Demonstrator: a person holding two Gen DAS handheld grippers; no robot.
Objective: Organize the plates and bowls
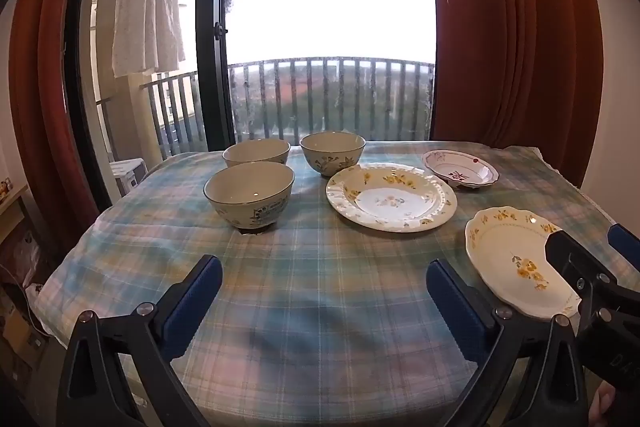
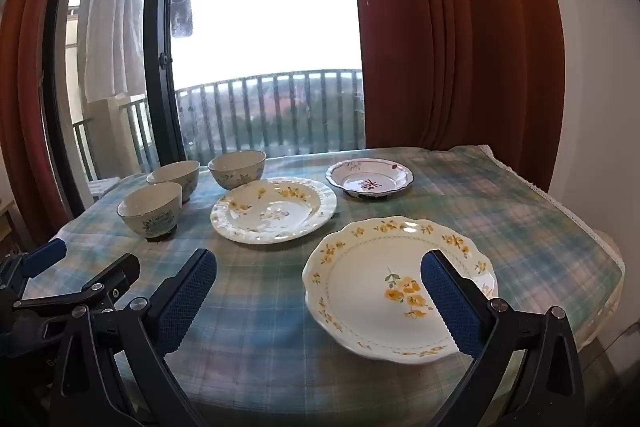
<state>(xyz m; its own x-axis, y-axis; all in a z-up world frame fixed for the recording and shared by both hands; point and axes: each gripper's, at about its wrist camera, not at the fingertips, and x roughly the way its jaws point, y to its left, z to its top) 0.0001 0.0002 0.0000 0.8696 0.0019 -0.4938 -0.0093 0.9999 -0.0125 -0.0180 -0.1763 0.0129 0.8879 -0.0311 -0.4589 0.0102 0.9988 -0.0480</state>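
Both our claws, the left gripper [image 1: 324,283] and the right gripper [image 2: 319,279], hang spread wide and empty over the blue plaid tablecloth [image 1: 320,259]. From left to right we see three cream ceramic bowls [image 1: 250,193], a round yellow-flowered plate [image 1: 391,195], a small red-flowered dish [image 1: 460,169], and a scalloped yellow-flowered plate [image 2: 400,287] nearest, under the right gripper's fingers.
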